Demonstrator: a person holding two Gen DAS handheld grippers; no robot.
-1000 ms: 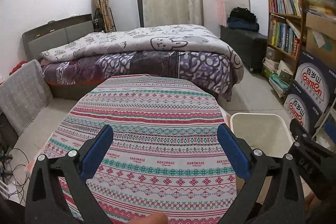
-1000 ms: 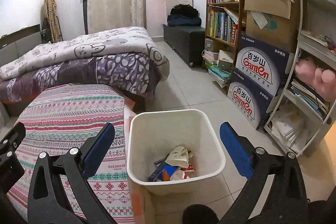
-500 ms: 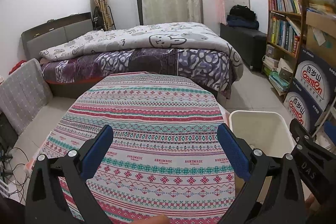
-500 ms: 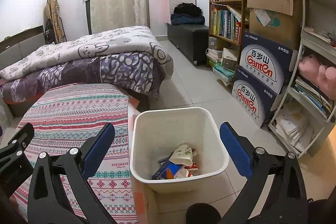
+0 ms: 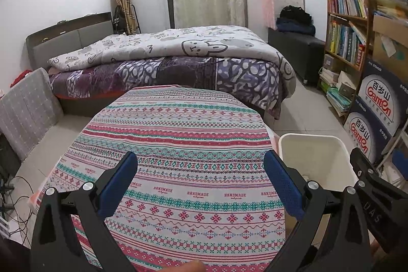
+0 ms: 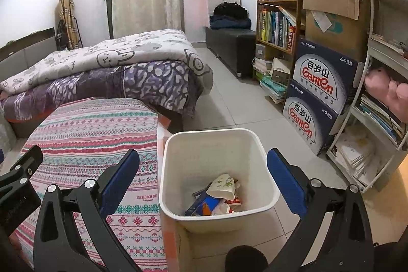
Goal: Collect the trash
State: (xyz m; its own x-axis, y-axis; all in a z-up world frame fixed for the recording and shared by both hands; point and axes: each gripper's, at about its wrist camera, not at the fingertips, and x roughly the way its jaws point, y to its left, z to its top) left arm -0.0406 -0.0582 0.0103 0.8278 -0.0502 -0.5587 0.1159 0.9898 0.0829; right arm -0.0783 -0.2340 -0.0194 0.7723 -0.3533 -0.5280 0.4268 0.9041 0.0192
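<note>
A white plastic trash bin stands on the floor right of the table and holds trash: a crumpled paper cup and colourful wrappers. The bin also shows in the left wrist view. My right gripper is open and empty, above and in front of the bin. My left gripper is open and empty over the patterned tablecloth. No trash shows on the table top.
A bed with a quilt lies beyond the table. A bookshelf and stacked Ganten boxes stand right of the bin, with a white shelf unit nearer. Cables lie on the floor at left.
Both views have shifted slightly, as if the grippers rose and pulled back a little. Both grippers stay open and empty. The trash in the bin has not moved.
</note>
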